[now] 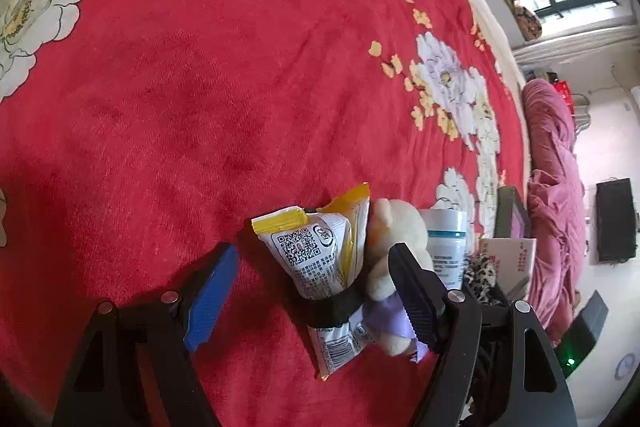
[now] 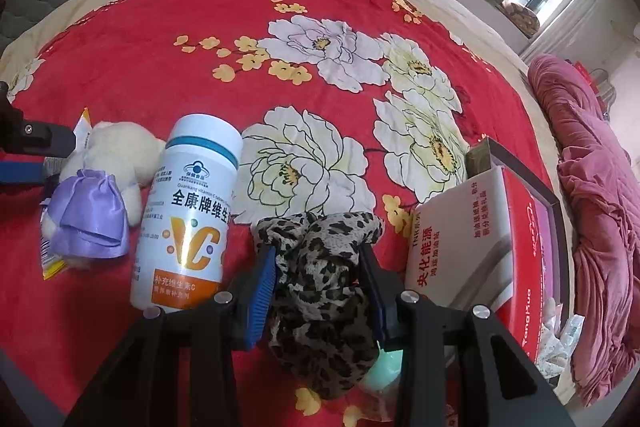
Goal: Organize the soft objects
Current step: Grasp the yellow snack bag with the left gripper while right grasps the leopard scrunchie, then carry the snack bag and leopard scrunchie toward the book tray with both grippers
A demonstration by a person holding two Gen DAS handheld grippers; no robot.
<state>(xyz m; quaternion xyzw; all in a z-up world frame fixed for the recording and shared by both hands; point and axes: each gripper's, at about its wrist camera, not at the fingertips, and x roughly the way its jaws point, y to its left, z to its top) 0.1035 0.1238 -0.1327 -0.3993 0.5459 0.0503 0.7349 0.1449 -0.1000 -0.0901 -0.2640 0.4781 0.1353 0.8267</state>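
Right gripper (image 2: 316, 287) clamped on the leopard-print cloth (image 2: 320, 291) bunched between its blue pads, vitamin bottle (image 2: 186, 215) just left of it, and left gripper (image 1: 312, 287) gaping wide around the snack packet (image 1: 320, 259), gripping nothing, plush toy (image 1: 394, 239) against its right finger.

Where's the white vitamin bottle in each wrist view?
Left wrist: vitamin bottle at lower right, upright, partly hidden behind the plush toy and one left claw finger.
Right wrist: vitamin bottle at left of centre, large, beside the leopard-print cloth.
Shared landmark: the plush toy, right beside the bottle in both.
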